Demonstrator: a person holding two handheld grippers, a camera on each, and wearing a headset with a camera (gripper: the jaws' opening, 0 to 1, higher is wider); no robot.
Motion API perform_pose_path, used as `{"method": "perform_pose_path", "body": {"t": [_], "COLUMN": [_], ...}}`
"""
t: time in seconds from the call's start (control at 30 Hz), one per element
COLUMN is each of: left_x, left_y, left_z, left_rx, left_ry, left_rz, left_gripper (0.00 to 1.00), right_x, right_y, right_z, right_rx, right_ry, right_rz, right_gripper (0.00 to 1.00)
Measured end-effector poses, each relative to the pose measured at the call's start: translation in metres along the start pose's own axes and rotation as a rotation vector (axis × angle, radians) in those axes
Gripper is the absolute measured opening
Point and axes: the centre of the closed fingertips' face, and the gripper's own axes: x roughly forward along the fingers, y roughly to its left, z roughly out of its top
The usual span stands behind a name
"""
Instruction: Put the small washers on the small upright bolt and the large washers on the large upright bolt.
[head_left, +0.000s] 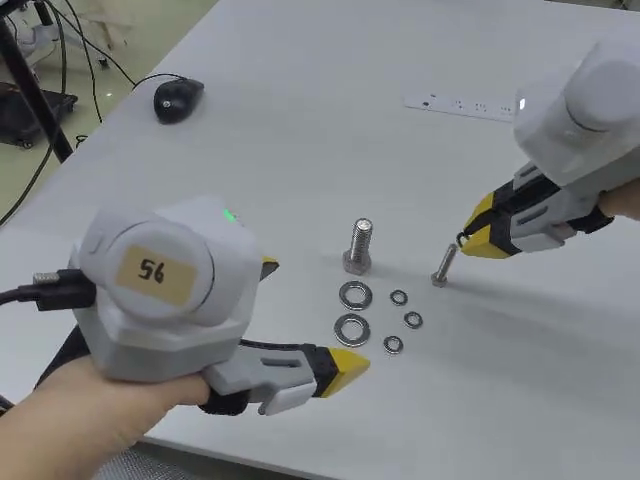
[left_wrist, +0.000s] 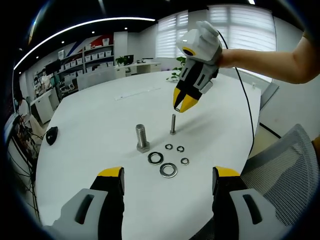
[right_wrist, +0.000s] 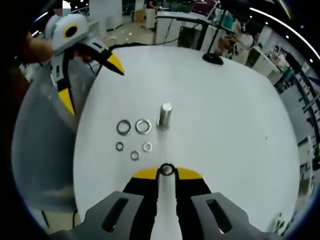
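**1. Layout.** The small bolt (head_left: 443, 267) stands head-down on the desk (head_left: 300, 130), near the large bolt (head_left: 360, 245), which stands the same way. Two large washers (head_left: 355, 295) and three small washers (head_left: 398, 297) lie flat on the desk in front of the bolts. None of them is on a shank.

**2. Claw state.**
- Right claw (head_left: 468, 240): the jaws are drawn close together, with the tips at the top of the small bolt. In the right gripper view a small ring (right_wrist: 166, 170) sits between the tips. It cannot be told whether this is a pinched washer or the end of the bolt itself.
- Left claw (head_left: 308, 316): the jaws are spread wide and hold nothing. It hovers near the large washers.

**3. Step in hand (judged).** The work is at the top of the small bolt, probably seating a small washer.
- Hold the washer level and centre its hole over the shank before lowering.
- Descend along the bolt's axis. The bolt rests on its head alone, so a sideways push is likely to topple it.
- Part the jaws only once the washer encircles the shank.
- Keep the left claw clear of the loose washers, which are thin and likely to slide.

**4. Markings.** A label (head_left: 152, 270) on the left gripper's housing reads "56". The marks on the power strip (head_left: 460, 104) are too small to read.
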Motion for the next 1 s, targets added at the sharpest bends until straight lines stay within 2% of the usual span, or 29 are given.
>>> {"method": "perform_pose_path", "body": {"t": [0.3,0.53,0.7,1.0], "left_x": [0.000,0.002,0.001,0.000], "left_y": [0.004,0.003,0.002,0.003], "left_z": [-0.001,-0.003,-0.003,-0.006], "left_rx": [-0.006,-0.013,-0.020,-0.035], "left_ry": [0.003,0.013,0.009,0.005], "left_rz": [0.005,0.003,0.002,0.009], "left_gripper": [0.71,0.71,0.71,0.71], "right_x": [0.008,0.012,0.019,0.036], "right_y": [-0.001,0.000,0.003,0.004], "right_z": [-0.002,0.000,-0.008,-0.014], "right_rx": [-0.022,-0.028,-0.042,-0.055], "right_ry": [0.051,0.053,0.089,0.112], "right_rz": [0.027,0.041,0.049,0.067], "right_gripper": [0.12,0.12,0.12,0.12]}}
